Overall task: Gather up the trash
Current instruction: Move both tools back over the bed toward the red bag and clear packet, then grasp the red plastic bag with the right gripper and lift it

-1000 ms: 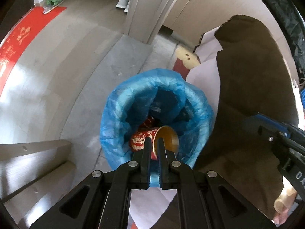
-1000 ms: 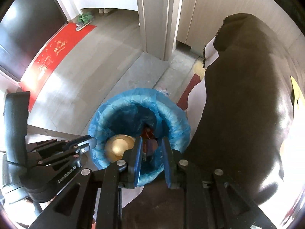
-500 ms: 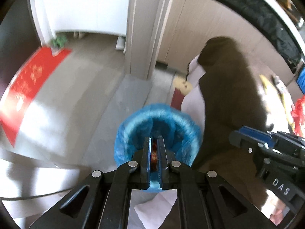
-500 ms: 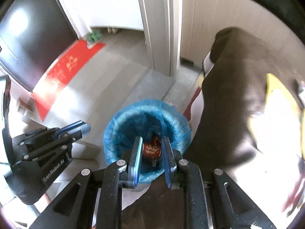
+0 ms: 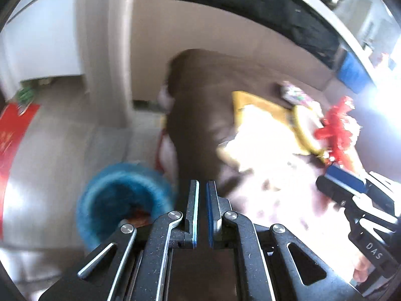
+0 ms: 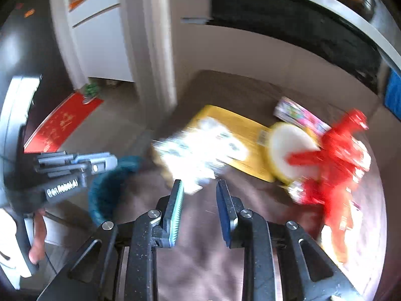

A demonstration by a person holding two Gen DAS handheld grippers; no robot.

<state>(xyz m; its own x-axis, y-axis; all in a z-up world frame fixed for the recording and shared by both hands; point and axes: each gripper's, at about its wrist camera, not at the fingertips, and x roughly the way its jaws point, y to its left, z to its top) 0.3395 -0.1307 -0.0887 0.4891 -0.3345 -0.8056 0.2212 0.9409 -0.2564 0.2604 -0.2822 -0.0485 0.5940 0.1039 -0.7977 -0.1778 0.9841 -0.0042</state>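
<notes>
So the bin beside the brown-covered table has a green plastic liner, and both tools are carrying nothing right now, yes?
Nearly. The bin's plastic liner is blue, not green; the left wrist view shows it best, though blurred. The rest holds: the bin stands beside the brown-covered table, and neither the left tool nor the right tool carries anything.

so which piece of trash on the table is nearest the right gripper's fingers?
The glare-washed white wrapper, just beyond the right gripper; the red wrapper and yellow packet lie farther.
</notes>
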